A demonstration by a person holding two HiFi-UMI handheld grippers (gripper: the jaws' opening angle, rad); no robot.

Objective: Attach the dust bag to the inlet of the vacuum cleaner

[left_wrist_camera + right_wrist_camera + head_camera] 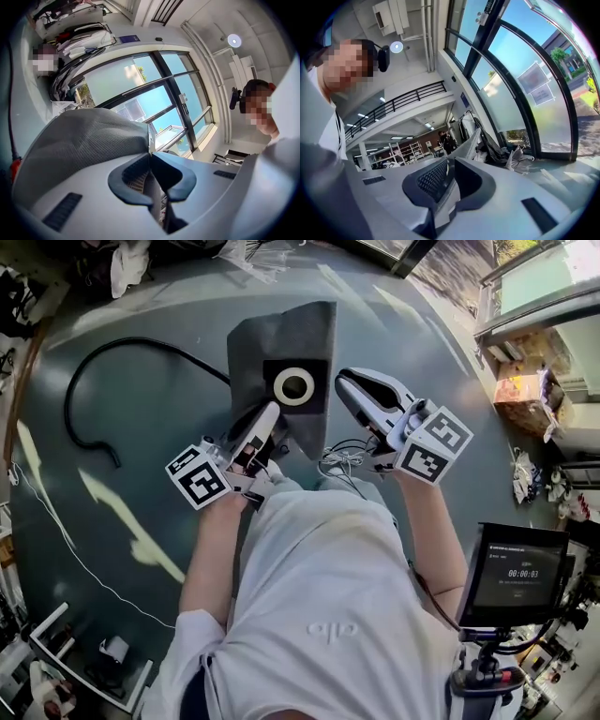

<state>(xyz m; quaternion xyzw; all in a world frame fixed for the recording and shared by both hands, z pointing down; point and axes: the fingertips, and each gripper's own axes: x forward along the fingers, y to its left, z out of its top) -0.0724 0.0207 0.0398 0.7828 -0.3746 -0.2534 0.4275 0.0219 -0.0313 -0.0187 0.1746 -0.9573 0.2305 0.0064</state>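
Hanging above the floor [141,474], one grey dust bag [272,334] is pinched between two tongs. The left tongs [275,409] are clenched on the bag's lower left edge, with mesh fabric bulging beside the jaws in the left gripper view. The right tongs [342,381] are clamped on its right edge, where a thin strip stands between the closed jaws. One pale ring [293,385] sits in the bag's single black collar. One black hose [94,362] curls on the floor, well apart. One small screen [516,577] glows at the right.
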